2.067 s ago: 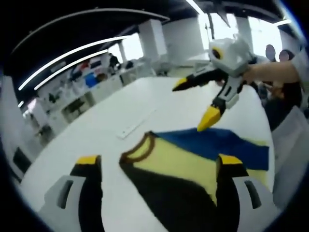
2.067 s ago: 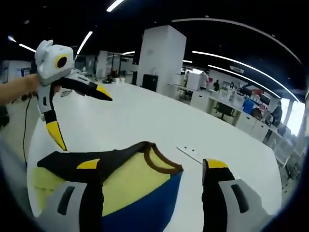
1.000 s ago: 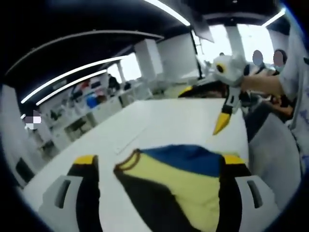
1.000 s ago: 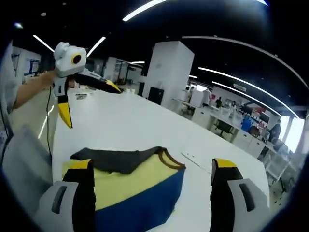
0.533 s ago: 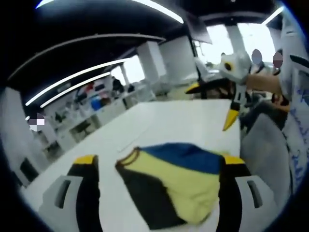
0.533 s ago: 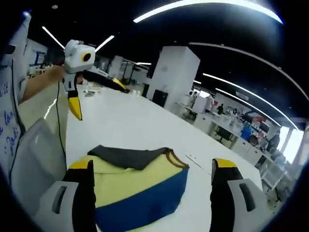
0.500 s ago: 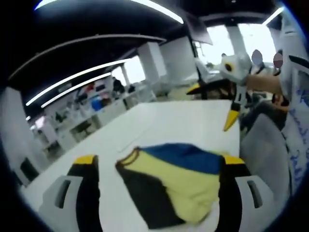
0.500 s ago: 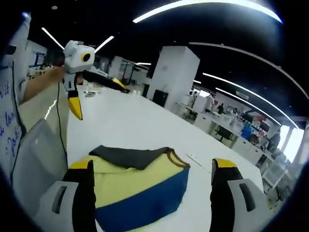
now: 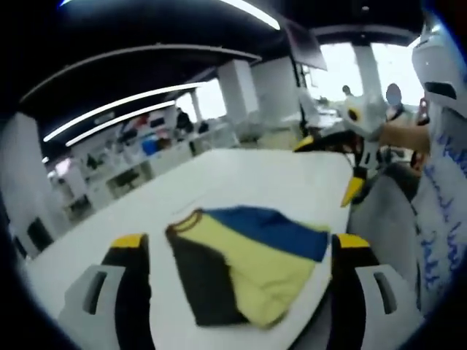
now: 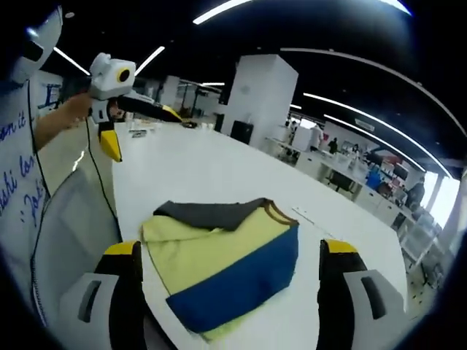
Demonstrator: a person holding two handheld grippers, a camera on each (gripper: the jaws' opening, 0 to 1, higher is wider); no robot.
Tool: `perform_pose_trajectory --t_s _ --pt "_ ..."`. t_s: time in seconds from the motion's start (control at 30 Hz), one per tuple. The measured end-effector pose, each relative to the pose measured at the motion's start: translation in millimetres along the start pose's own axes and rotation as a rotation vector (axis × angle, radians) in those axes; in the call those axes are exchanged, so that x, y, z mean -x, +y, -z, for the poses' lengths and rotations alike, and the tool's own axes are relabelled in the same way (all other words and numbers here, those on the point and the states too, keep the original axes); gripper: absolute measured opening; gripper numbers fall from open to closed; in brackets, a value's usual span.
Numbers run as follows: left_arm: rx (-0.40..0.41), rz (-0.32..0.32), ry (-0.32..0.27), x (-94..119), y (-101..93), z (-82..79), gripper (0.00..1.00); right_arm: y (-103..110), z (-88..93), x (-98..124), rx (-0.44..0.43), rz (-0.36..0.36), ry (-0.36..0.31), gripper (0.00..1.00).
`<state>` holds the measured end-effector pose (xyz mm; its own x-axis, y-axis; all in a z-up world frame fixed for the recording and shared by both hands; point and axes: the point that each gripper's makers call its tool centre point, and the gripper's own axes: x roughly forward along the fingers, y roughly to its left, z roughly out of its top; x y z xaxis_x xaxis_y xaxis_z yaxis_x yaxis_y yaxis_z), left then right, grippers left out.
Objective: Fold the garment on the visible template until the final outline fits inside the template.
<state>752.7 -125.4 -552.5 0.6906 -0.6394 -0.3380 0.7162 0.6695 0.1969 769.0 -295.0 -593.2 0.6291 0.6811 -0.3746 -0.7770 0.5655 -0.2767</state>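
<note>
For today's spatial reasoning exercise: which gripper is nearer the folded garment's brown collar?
Hard to call. The left gripper hangs above the table's far end; the right gripper hangs likewise. Both are open, clear of the garment, whose collar neither reaches.

garment: soft matt knit cloth | table: smooth white, slight sheen
</note>
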Motion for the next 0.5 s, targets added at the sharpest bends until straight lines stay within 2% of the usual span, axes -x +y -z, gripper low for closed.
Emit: perform_pose_trajectory --t_s 0.13,0.2,0.23,0.37,0.5 --pt "0.004 -0.006 0.043 5 -8.1 9.9 1.00 9 11.8 3 -0.023 -0.009 0.031 1.00" --pt "-0.040 -0.020 0.103 11 -12.4 18.3 1.00 15 18.3 5 -0.032 -0.014 0.049 0.99" --pt "-0.054 -0.025 0.109 11 -14.8 19.2 1.00 18 24.6 5 -0.036 -0.016 0.077 0.98" --pt "-0.006 0.007 0.118 11 -31.0 24.6 1.00 26 34.7 5 -0.042 -0.020 0.117 0.95" --pt "0.046 0.009 0.132 8 -36.6 30.6 1.00 36 43.9 5 -0.075 -0.027 0.134 0.92"
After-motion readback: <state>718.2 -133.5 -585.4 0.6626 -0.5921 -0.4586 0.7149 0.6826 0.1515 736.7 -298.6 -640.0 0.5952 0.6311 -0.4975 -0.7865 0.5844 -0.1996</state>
